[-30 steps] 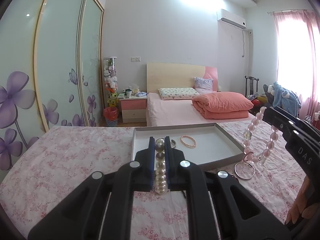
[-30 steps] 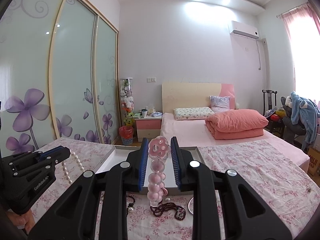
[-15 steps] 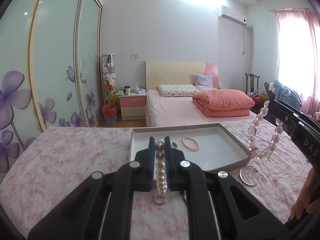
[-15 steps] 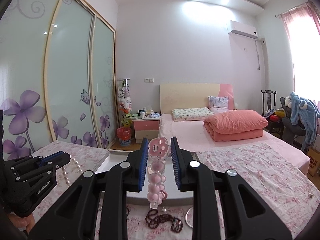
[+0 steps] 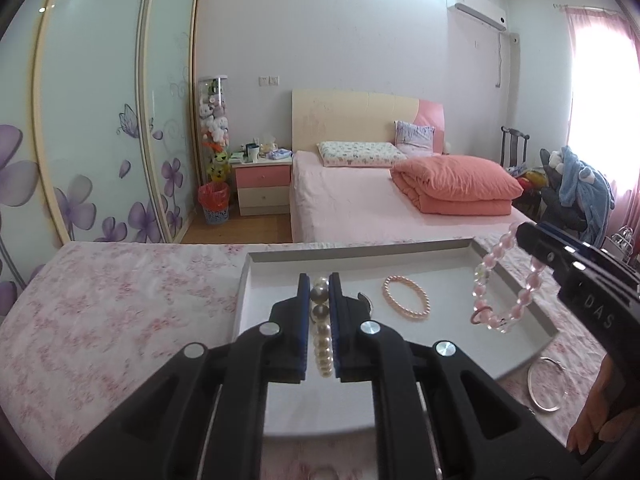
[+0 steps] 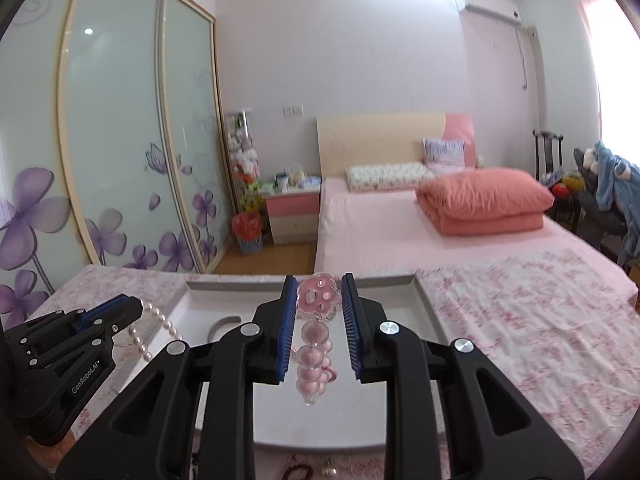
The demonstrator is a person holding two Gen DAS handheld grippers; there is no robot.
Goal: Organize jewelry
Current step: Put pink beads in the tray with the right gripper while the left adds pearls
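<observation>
- Left gripper (image 5: 319,286): pads clamped on a pearl strand (image 5: 321,328), held over the near left part of the white tray (image 5: 256,264).
- Right gripper (image 6: 319,294): clamped on the flower charm of a pink bead bracelet (image 6: 314,354), whose loop hangs above the tray.
- Tray floor: a peach pearl bracelet (image 5: 406,303) lies flat near the middle.
- Desk (image 5: 120,300), under a pink floral cloth: a silver bangle (image 5: 545,384) rests just beside the tray's right wall.
</observation>
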